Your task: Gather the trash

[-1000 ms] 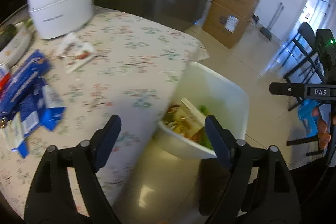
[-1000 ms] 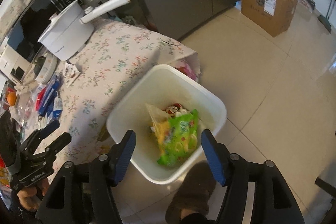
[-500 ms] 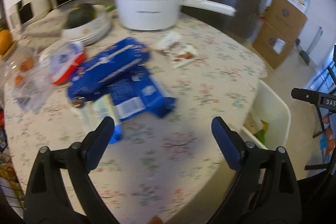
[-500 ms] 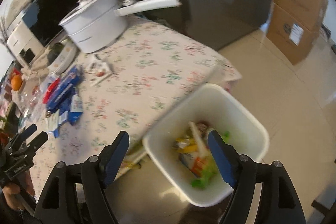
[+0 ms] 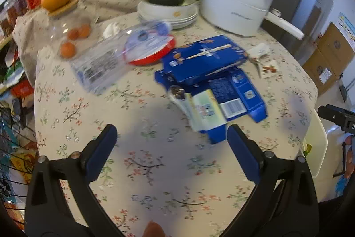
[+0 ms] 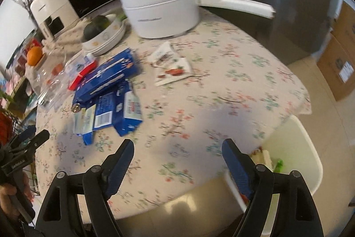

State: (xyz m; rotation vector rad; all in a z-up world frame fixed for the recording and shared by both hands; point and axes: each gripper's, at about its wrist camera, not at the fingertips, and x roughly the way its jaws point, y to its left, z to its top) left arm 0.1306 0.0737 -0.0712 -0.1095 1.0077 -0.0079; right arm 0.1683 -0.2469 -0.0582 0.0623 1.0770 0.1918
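Both grippers, left (image 5: pixel 172 141) and right (image 6: pixel 177 155), have just been opening; fingers apart, empty, above the desk (image 5: pixel 155 170); blue cartons (image 5: pixel 213 72) lie mid-desk.

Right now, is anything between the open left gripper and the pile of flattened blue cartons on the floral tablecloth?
Nothing visible. The left gripper is open and empty, with only bare floral tablecloth between it and the blue cartons.

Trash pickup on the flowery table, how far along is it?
Done: some wrappers already lie in the white bin beside the table. In hand: nothing; the left gripper and right gripper are empty, jaws just opened wider. Left: the blue packets, the torn sachets and the clear bag.
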